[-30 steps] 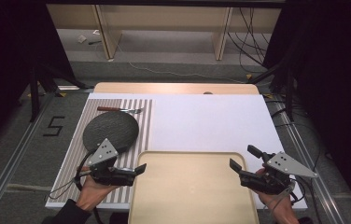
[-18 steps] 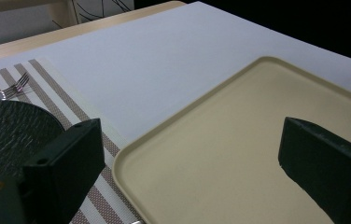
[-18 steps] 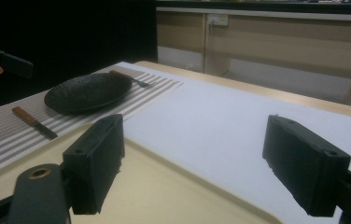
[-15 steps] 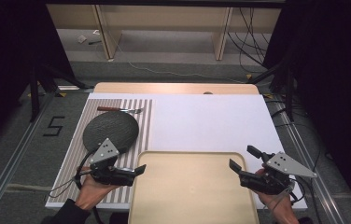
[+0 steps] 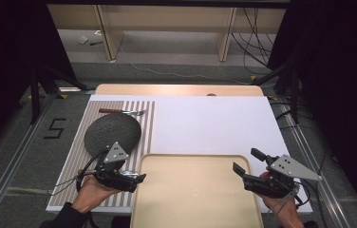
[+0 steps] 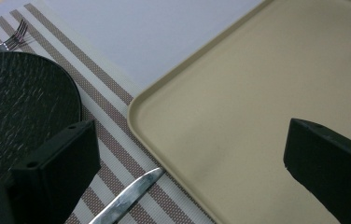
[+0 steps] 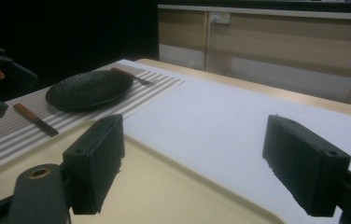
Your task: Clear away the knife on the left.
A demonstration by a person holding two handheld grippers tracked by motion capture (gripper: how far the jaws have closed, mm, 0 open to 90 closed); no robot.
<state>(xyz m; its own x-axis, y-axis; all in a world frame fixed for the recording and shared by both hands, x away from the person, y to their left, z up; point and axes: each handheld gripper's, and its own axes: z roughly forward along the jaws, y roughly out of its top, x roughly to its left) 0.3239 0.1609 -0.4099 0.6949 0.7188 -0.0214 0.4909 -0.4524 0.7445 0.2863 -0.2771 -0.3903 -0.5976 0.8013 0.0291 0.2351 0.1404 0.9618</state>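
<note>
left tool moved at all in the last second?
No. In the high view the left tool sits at the same spot against the tray's left rim and the black plate, jaws open, holding nothing.

I hold my left gripper low at my left, jaws spread wide and pointing to the right. My right gripper sits at my right, jaws equally wide apart, angled up and to the left.
</note>
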